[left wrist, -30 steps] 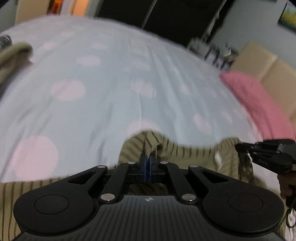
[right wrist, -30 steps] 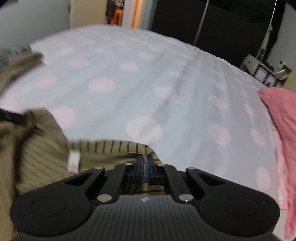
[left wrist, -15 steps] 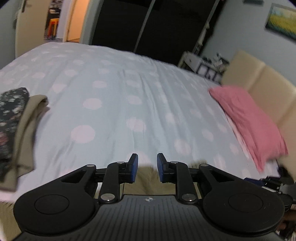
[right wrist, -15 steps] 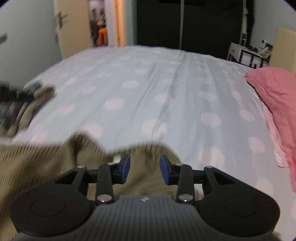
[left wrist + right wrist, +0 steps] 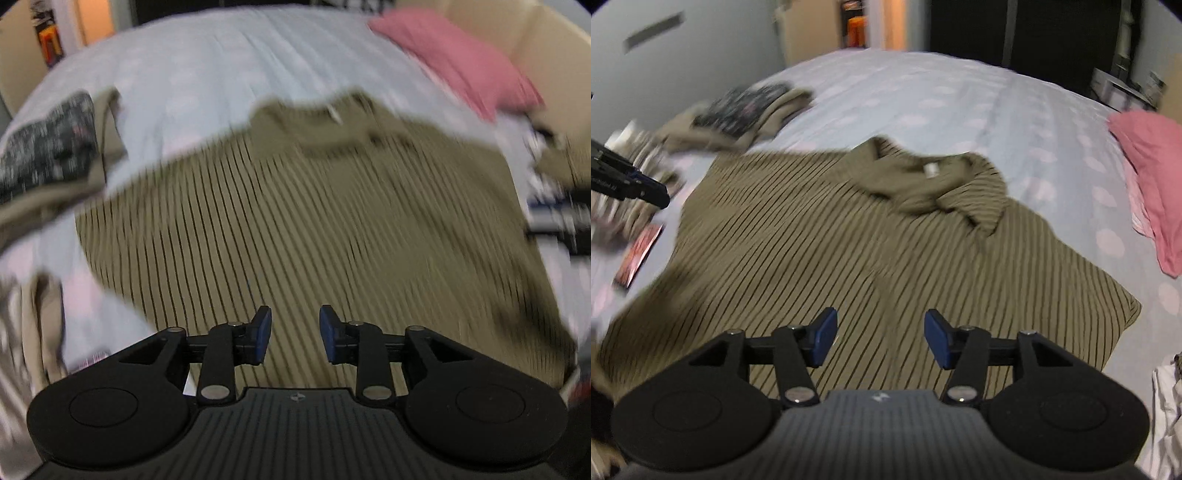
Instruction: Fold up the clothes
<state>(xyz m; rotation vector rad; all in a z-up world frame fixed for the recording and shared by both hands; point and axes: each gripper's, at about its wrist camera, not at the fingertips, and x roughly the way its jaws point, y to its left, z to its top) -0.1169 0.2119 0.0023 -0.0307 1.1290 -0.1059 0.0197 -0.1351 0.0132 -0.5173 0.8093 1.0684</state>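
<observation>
On the bed (image 5: 960,96), which is covered with a pale blue sheet with pink dots, an olive shirt (image 5: 849,236) with thin dark stripes is spread flat, its collar turned toward the far side and a white label visible inside the neck. The left gripper (image 5: 294,334) is held above the shirt's lower part; its jaws are opening and nothing is gripped between the blue pads. The right gripper (image 5: 880,338) is likewise held above the shirt, its jaws opening wider, with only the fabric seen below them and no contact shown. A stack of folded clothes (image 5: 738,110), topped by a dark flowered piece, is placed near the shirt's left shoulder. A pink pillow (image 5: 1152,166) is located at the right edge of the bed, apart from the shirt.
</observation>
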